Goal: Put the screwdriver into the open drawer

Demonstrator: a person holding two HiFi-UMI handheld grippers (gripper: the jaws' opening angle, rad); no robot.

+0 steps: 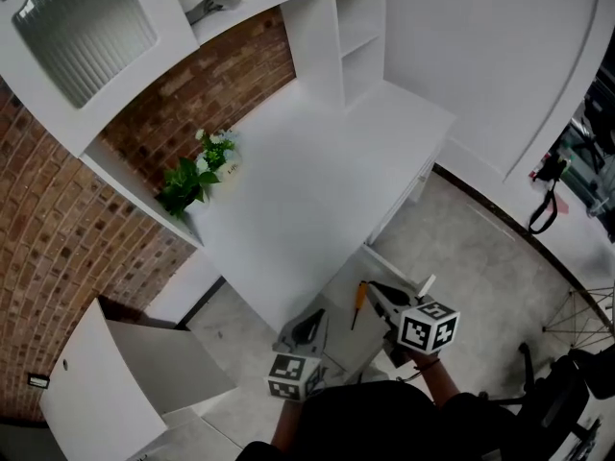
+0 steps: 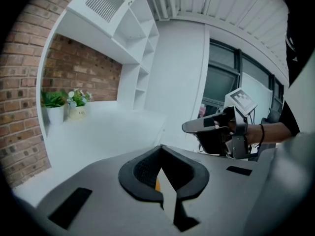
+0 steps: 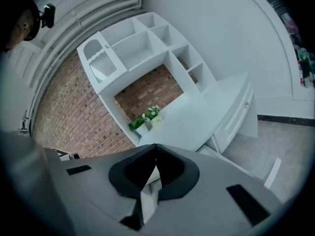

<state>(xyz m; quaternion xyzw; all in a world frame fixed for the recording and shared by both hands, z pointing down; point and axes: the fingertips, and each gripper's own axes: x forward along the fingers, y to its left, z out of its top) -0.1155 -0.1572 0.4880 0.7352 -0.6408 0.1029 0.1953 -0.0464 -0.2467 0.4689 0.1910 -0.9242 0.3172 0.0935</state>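
Observation:
An orange-handled screwdriver [image 1: 356, 303] appears to lie in the open drawer [image 1: 396, 269] under the front edge of the white desk [image 1: 307, 190]. My right gripper [image 1: 377, 293] hovers just right of the screwdriver, shut and holding nothing. My left gripper [image 1: 313, 323] hangs a little to the screwdriver's left, jaws together and empty. In the left gripper view the left gripper [image 2: 160, 147] is shut, with an orange sliver [image 2: 157, 185] showing through its notch, and the right gripper [image 2: 204, 126] hangs in the air beyond it. In its own view the right gripper [image 3: 155, 146] is shut, above the desk [image 3: 197, 119].
Small potted plants [image 1: 197, 176] stand at the back left of the desk against the brick wall [image 1: 202, 94]. White shelves [image 1: 356, 27] rise at the far end. A white cabinet door [image 1: 106, 382] stands open at lower left. A bicycle wheel [image 1: 586, 320] is at the right.

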